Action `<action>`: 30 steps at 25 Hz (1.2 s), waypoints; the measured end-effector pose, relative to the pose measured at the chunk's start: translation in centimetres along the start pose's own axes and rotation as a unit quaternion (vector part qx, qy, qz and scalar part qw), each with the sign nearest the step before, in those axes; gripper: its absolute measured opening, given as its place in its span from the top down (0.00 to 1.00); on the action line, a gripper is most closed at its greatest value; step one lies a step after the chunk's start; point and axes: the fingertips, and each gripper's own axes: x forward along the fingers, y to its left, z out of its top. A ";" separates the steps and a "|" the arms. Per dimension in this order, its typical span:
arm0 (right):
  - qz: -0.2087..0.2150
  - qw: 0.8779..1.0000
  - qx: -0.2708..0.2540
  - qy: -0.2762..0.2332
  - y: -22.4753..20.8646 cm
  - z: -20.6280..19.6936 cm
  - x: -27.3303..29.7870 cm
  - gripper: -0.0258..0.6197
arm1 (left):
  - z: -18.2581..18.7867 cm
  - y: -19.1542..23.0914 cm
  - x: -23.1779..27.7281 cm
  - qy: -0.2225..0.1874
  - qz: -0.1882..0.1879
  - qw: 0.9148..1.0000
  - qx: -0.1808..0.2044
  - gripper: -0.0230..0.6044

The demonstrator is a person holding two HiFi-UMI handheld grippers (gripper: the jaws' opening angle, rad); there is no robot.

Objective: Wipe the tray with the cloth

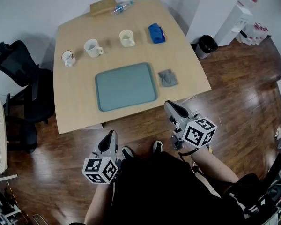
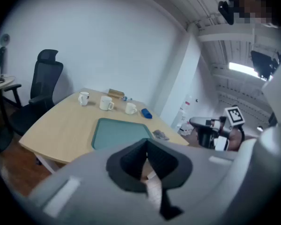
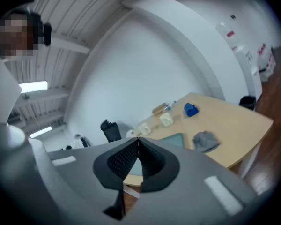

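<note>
So the table (image 1: 75,107) has a fair bit on it: three mugs (image 1: 93,48) in a loose row across the middle, a blue thing (image 1: 156,33) at the right end of that row, and at the far edge a wooden block (image 1: 103,6) with a plastic bottle (image 1: 122,6) next to it. A black office chair (image 1: 18,78) sits off the left side and a black bin (image 1: 207,46) is by the far right corner. All of that is behind the tray, so the near side is wide open, nothing in the way. Both tools are off the table, over the wood floor by the person's shoes. The left gripper (image 1: 112,133) has its jaws closed tip to tip with nothing in them, and same deal for the right gripper (image 1: 170,105), fully closed and empty. The teal tray (image 1: 126,86) lies flat near the front edge, long axis running left to right, with its right end angled a touch away from the person. The grey cloth (image 1: 168,78) is crumpled up just beside the tray's right short edge, and neither gripper is touching it.
</note>
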 end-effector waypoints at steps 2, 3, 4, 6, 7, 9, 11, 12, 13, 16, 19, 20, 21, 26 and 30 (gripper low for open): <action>-0.046 0.997 -0.040 0.046 -5.3 -1.4 0.9 0.95 | 0.4 0.5 -0.2 -0.004 0.014 1.000 0.004 0.96; -0.068 0.993 -0.060 0.070 -7.9 -1.9 1.4 0.95 | 0.5 0.8 -0.3 -0.006 0.022 1.000 0.006 0.96; -0.089 0.989 -0.080 0.092 -10.5 -2.4 2.1 0.95 | 0.7 1.3 -0.5 -0.008 0.031 0.999 0.006 0.96; -0.126 0.977 -0.111 0.133 -15.0 -3.0 4.0 0.88 | 0.7 2.6 -0.8 -0.009 0.050 0.999 0.004 0.96; -0.143 0.971 -0.120 0.150 -17.0 -3.3 5.1 0.84 | 0.6 3.3 -0.9 -0.007 0.058 0.998 0.002 0.96; -0.173 0.959 -0.134 0.178 -20.3 -3.9 7.3 0.79 | 0.4 4.9 -0.7 0.000 0.067 0.998 -0.006 0.96; -0.194 0.948 -0.155 0.200 -22.8 -4.4 9.7 0.77 | 0.5 6.4 -0.1 0.005 0.066 0.998 -0.013 0.96; -0.199 0.945 -0.156 0.209 -23.7 -4.7 10.8 0.76 | 0.8 7.1 0.4 0.007 0.063 0.998 -0.016 0.96; -0.203 0.944 -0.145 0.216 -24.4 -5.2 11.7 0.73 | 1.3 7.9 0.8 0.008 0.058 0.998 -0.018 0.96; -0.231 0.937 -0.093 0.247 -26.9 -7.5 12.9 0.68 | 3.2 10.4 1.9 0.007 0.040 0.999 -0.023 0.96; -0.275 0.918 -0.097 0.268 -28.7 -8.3 12.6 0.80 | 4.9 13.5 3.0 0.007 0.030 0.999 -0.030 0.96; -0.284 0.916 -0.098 0.265 -28.8 -8.1 12.4 0.90 | 5.3 14.6 3.3 0.008 0.027 0.999 -0.032 0.96; -0.288 0.917 -0.095 0.258 -28.6 -7.6 12.4 0.91 | 5.7 15.6 3.6 0.009 0.025 0.999 -0.033 0.96; -0.267 0.933 -0.113 0.212 -23.9 -3.9 14.7 0.91 | 4.8 20.0 7.0 0.055 0.020 0.998 -0.023 0.96; -0.242 0.923 -0.193 0.229 -20.7 -2.8 19.0 0.91 | 1.6 22.0 10.6 0.124 0.028 0.992 -0.025 0.92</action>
